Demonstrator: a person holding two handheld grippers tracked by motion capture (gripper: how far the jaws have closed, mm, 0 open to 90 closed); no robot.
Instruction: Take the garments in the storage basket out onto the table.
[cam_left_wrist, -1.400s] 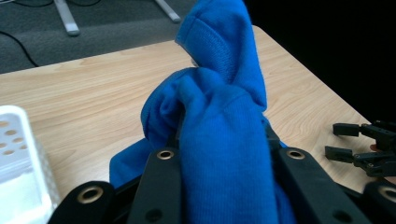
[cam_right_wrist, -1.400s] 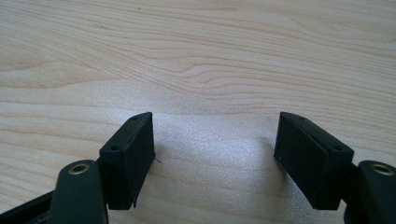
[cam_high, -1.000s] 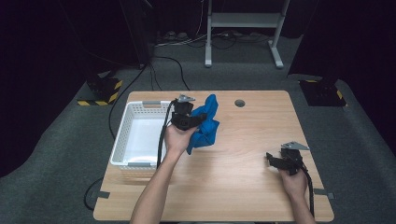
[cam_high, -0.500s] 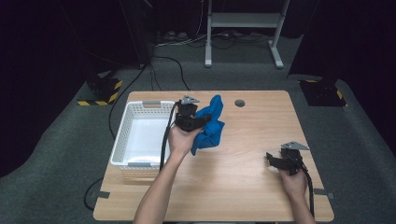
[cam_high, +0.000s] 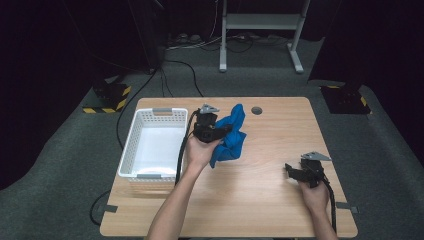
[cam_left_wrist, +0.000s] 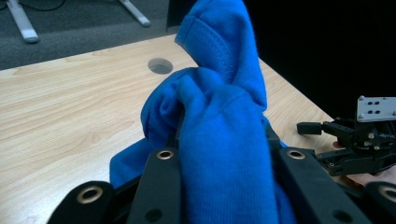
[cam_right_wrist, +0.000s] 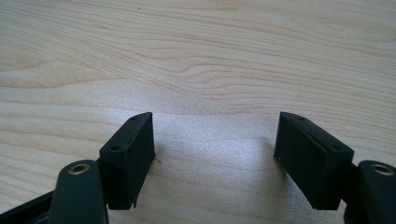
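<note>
Wooden table (cam_high: 260, 165), dark surroundings: blue cloth (cam_high: 231, 136) hangs pinched in the left claw (cam_high: 220, 131), just right of the white basket (cam_high: 131, 150). Right claw (cam_high: 292, 171) rests spread, well apart. Cloth hides the left pads.

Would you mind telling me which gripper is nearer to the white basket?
The left. The left gripper is just right of the basket, its jaws shut on the blue cloth. The right gripper rests open near the table's right edge, far from it.
</note>
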